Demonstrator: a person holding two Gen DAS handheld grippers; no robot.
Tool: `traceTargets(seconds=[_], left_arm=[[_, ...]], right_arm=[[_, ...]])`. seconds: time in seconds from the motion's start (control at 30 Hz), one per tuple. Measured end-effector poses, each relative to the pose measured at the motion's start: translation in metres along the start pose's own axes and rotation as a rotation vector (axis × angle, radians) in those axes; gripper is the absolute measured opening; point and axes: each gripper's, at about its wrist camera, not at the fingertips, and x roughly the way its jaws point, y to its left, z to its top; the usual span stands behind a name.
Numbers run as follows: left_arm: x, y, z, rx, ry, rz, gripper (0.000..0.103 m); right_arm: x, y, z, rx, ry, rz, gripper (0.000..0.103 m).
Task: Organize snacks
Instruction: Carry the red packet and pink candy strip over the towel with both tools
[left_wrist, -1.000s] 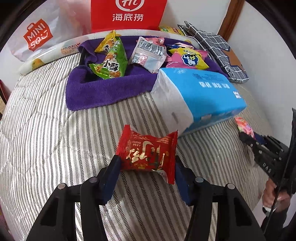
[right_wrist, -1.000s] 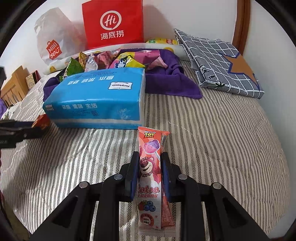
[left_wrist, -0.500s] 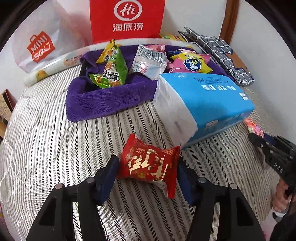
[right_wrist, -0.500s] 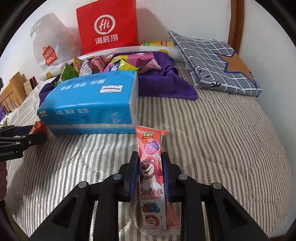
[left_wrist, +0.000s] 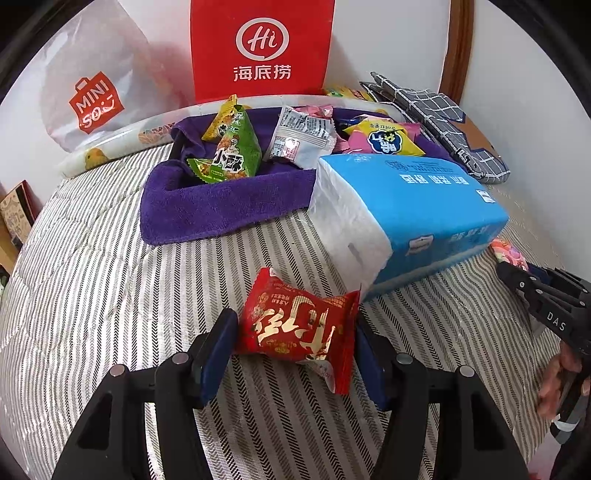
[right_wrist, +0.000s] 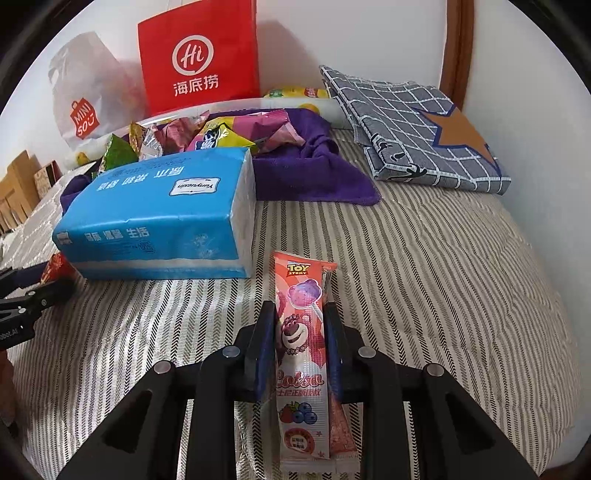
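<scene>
My left gripper (left_wrist: 295, 332) is shut on a red snack packet (left_wrist: 295, 325) with gold lettering, held just over the striped bed cover. My right gripper (right_wrist: 300, 325) is shut on a long pink Toy Story lollipop packet (right_wrist: 301, 350). A purple towel-lined basket (left_wrist: 221, 199) at the back holds several snacks, among them a green packet (left_wrist: 229, 158), a silver packet (left_wrist: 303, 136) and a yellow packet (left_wrist: 384, 138). The right gripper (left_wrist: 517, 269) with its pink packet also shows at the right edge of the left wrist view.
A blue tissue pack (left_wrist: 413, 214) lies between the grippers and the basket; it also shows in the right wrist view (right_wrist: 159, 218). A red Hi bag (left_wrist: 262, 48) and a white Miniso bag (left_wrist: 92, 81) stand against the wall. A folded grey checked cloth (right_wrist: 417, 129) lies at the right back.
Both grippers have drawn back slightly from the basket and tissue pack, each still holding its packet. The red packet has tilted a little in the left gripper.
</scene>
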Motion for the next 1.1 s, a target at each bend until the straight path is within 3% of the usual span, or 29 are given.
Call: traceTargets(seconds=[0.3, 0.57, 0.77, 0.97, 1.1], left_arm=[[0.001, -0.003, 0.0, 0.015, 0.006, 0.02, 0.059], [-0.004, 0.001, 0.0, -0.002, 0.016, 0.025, 0.052], [-0.029, 0.005, 0.008, -0.028, 0.009, 0.002, 0.051], [-0.056, 0.014, 0.036, -0.088, -0.019, -0.057, 0.051], [-0.064, 0.017, 0.065, -0.096, -0.045, -0.04, 0.051]], right_arm=[[0.0, 0.002, 0.0, -0.002, 0.0, -0.003, 0.025], [-0.005, -0.003, -0.002, 0.013, -0.017, 0.014, 0.022], [-0.031, -0.01, -0.004, 0.044, -0.042, 0.011, 0.02], [-0.067, -0.008, 0.026, 0.031, -0.085, 0.015, 0.02], [-0.077, -0.002, 0.061, 0.016, -0.126, 0.039, 0.02]])
